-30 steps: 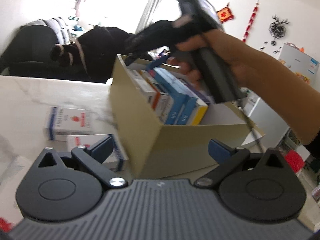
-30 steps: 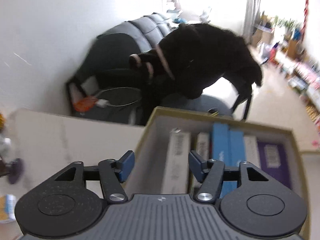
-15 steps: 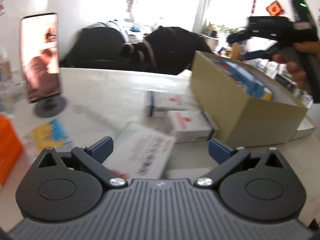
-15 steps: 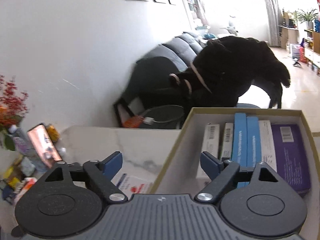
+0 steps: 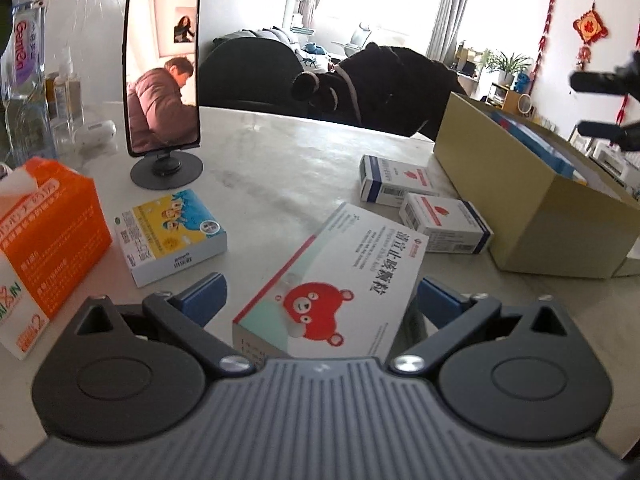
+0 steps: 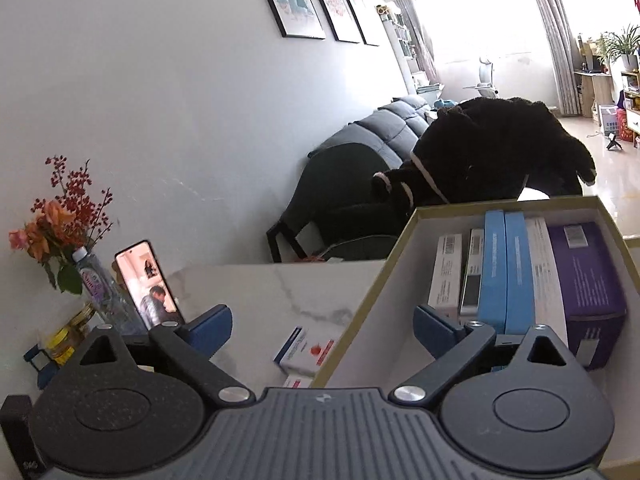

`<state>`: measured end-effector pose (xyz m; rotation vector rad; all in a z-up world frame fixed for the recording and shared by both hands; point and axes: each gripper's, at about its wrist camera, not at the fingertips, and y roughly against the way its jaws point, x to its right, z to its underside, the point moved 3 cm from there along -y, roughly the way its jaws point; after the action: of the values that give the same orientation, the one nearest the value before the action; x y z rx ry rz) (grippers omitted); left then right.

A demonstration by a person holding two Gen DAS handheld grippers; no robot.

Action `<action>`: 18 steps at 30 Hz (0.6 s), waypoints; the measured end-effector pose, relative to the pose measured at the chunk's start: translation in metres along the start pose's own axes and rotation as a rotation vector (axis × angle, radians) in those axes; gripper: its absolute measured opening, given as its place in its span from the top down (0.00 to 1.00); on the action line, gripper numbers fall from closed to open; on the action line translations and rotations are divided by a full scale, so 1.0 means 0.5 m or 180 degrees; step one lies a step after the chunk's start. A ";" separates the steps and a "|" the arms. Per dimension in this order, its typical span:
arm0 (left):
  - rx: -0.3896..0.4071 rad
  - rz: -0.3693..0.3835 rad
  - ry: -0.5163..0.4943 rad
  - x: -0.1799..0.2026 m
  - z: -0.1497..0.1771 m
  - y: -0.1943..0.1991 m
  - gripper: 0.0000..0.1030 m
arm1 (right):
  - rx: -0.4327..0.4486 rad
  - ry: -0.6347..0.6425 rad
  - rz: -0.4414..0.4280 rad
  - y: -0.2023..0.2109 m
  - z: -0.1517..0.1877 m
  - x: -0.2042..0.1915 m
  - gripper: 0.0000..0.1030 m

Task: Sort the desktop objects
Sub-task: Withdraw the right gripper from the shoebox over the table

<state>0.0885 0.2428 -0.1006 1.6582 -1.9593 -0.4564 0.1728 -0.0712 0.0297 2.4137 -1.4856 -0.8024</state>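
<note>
Marble table (image 5: 280,168), pale, living room behind. Left to right:
- orange tissue box (image 5: 44,240), cut off at the frame edge;
- phone on stand (image 5: 162,80), not in view a second ago;
- yellow-blue box (image 5: 172,232);
- red-bear medicine box (image 5: 340,280), newly in view, lying flat between the left gripper (image 5: 320,296) jaws, which stand wide and clear of it; near end hidden by the gripper body;
- two small white boxes (image 5: 424,196) beside the carton;
- tan carton (image 5: 532,208), boxes upright inside, far side cut off.

Right gripper (image 6: 322,326): jaws opening, wider than before, empty, straddling the carton's wall.
</note>
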 end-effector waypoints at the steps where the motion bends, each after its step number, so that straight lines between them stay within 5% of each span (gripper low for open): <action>1: -0.0006 0.0013 0.0015 -0.003 0.000 -0.002 0.00 | -0.0024 -0.0008 0.0002 0.004 0.005 -0.001 0.05; 9: -0.0004 -0.0141 0.0232 -0.063 -0.024 -0.012 0.00 | -0.0037 -0.0031 -0.0058 0.026 0.050 -0.007 0.03; 18: -0.0082 0.0043 0.0227 -0.051 -0.005 0.008 0.00 | -0.0106 -0.0093 0.0002 0.038 0.082 -0.004 0.03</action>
<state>0.0898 0.2685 -0.1007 1.6221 -1.9040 -0.4099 0.1353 -0.0738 0.0044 2.3875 -1.4714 -0.8591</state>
